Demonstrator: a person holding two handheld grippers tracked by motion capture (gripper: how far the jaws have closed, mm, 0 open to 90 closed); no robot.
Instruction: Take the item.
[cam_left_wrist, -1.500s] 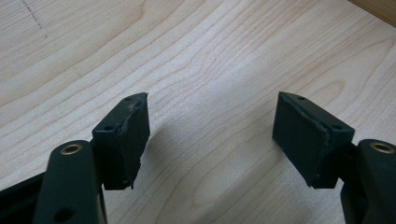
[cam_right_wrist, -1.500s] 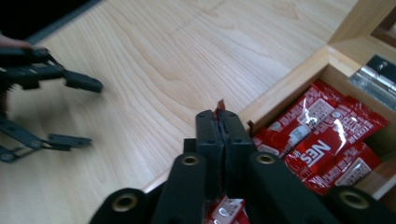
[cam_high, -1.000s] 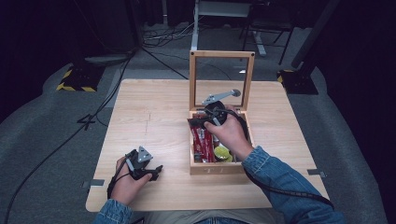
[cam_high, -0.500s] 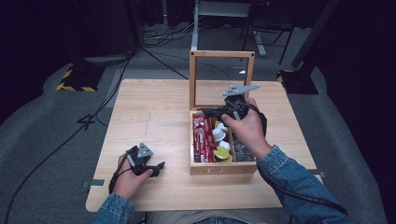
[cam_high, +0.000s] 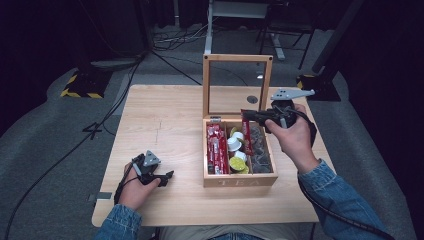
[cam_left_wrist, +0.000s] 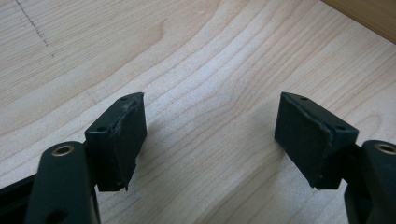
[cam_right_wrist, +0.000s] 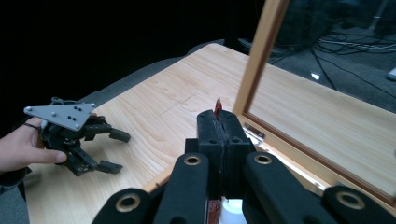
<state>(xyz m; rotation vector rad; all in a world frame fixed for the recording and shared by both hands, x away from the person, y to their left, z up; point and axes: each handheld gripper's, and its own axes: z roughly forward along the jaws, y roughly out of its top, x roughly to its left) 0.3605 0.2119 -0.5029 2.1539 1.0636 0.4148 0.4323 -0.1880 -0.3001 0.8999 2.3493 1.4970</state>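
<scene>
surface: light wooden table (cam_high: 170, 120) | on it: open wooden tea box (cam_high: 240, 180) | left claw (cam_high: 167, 176) possibly resting on it

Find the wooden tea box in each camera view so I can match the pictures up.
High view: tea box right of centre, lid upright; the right hand-held gripper holds a red packet over it.
Left gripper view: probably the wooden edge in the top right corner.
Right gripper view: its lid frame rises right of the jaws.
Shared landmark: the pale wooden table.

Pale wooden tabletop (cam_high: 165, 130), grey carpeted floor (cam_high: 45, 145), black cables (cam_high: 170, 42) beyond, yellow-black striped plate (cam_high: 80, 86)
</scene>
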